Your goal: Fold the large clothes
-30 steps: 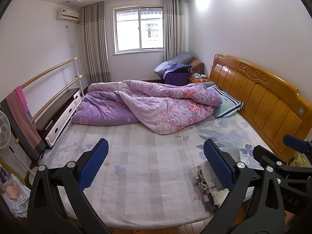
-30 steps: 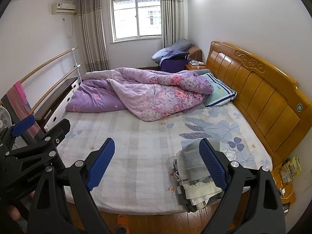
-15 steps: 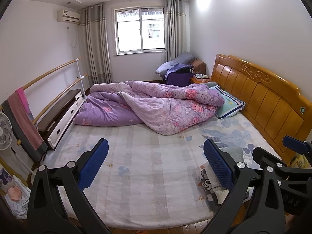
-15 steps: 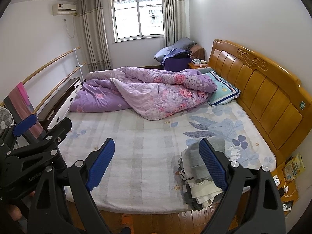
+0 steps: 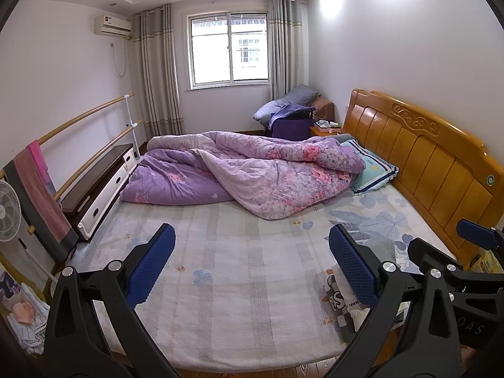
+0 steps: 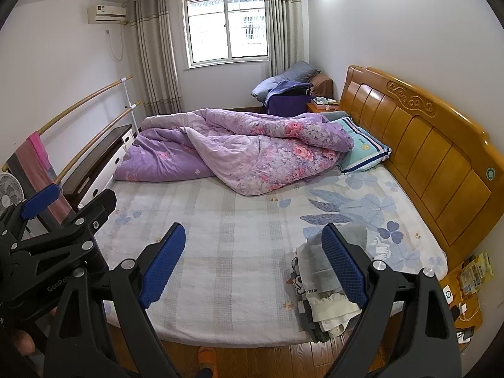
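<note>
Since both your claws hang open and empty, note the clothes pile (image 6: 324, 286) sits at the headboard (image 6: 419, 145) end of the bed's near edge, closest to your right claw (image 6: 252, 264); left claw (image 5: 249, 267) is farther.

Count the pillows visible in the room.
2. A striped teal pillow lies on the bed against the headboard; a grey pillow sits in the far corner. The quilt may hide more.

At my twelve o'clock a barred window (image 5: 228, 48) sits between striped curtains (image 5: 159, 72). A rumpled purple floral quilt (image 5: 252, 173) lies across the far half of the bed (image 5: 239, 271). At two o'clock I see a striped pillow (image 5: 373, 171) against the wooden headboard (image 5: 425, 160). At ten o'clock hangs an air conditioner (image 5: 112, 25); at nine, a white fan (image 5: 8, 211).
</note>
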